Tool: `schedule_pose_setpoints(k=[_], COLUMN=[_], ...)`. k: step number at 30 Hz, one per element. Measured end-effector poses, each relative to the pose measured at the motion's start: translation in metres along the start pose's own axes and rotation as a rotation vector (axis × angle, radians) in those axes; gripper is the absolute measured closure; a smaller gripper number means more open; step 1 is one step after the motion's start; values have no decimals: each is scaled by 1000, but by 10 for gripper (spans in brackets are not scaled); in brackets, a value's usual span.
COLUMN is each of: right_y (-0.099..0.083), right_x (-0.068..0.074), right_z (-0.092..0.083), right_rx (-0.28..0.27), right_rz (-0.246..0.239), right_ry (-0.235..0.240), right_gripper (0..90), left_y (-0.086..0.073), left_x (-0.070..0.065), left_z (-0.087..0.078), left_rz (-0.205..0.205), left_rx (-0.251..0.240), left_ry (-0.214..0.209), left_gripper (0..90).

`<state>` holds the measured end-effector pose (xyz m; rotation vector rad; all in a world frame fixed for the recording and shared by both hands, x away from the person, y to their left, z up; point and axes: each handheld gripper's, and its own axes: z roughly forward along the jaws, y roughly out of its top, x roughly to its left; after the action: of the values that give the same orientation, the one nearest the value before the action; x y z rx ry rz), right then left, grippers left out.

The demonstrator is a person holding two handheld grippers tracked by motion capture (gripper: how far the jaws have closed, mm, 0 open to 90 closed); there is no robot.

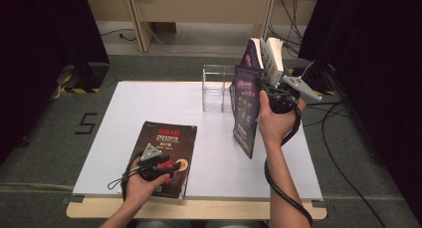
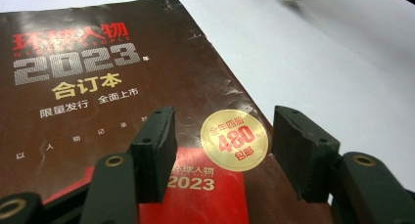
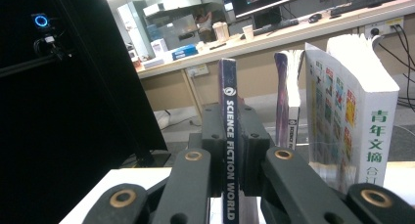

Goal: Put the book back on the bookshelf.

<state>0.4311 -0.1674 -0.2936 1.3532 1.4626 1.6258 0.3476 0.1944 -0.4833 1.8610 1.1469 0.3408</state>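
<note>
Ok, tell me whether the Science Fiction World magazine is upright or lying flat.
Upright: the magazine stands on edge, spine clamped in the right gripper, above the table.

A thin dark-purple magazine (image 1: 246,108) stands upright on the table's right side, its spine (lettered "SCIENCE FICTION WORLD") clamped. A dark brown magazine (image 1: 166,153), marked 2023, lies flat near the front edge.

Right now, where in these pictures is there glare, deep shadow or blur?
High view: dark curtains at both sides lose all detail, and the white table top is evenly lit. Left gripper view: the creased magazine cover reflects light, and the gold sticker shines. Right gripper view: the left half is nearly black, while the SCIENCE FICTION WORLD spine stays sharp.
</note>
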Motion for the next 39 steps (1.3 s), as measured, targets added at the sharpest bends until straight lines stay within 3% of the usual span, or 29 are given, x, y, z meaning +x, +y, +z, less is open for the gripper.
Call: schedule_pose_setpoints(k=[24,39], right_y=[15,30], right_x=[5,8], right_z=[13,33], right_rx=[-15,-23], right_rz=[-1,11], right_ry=[2,-3], right_gripper=[846,846], left_y=[0,0], left_x=[0,2], left_z=[0,0], left_rz=[-4,-10], left_rx=[0,0], left_ry=[-3,-5], left_gripper=[416,417])
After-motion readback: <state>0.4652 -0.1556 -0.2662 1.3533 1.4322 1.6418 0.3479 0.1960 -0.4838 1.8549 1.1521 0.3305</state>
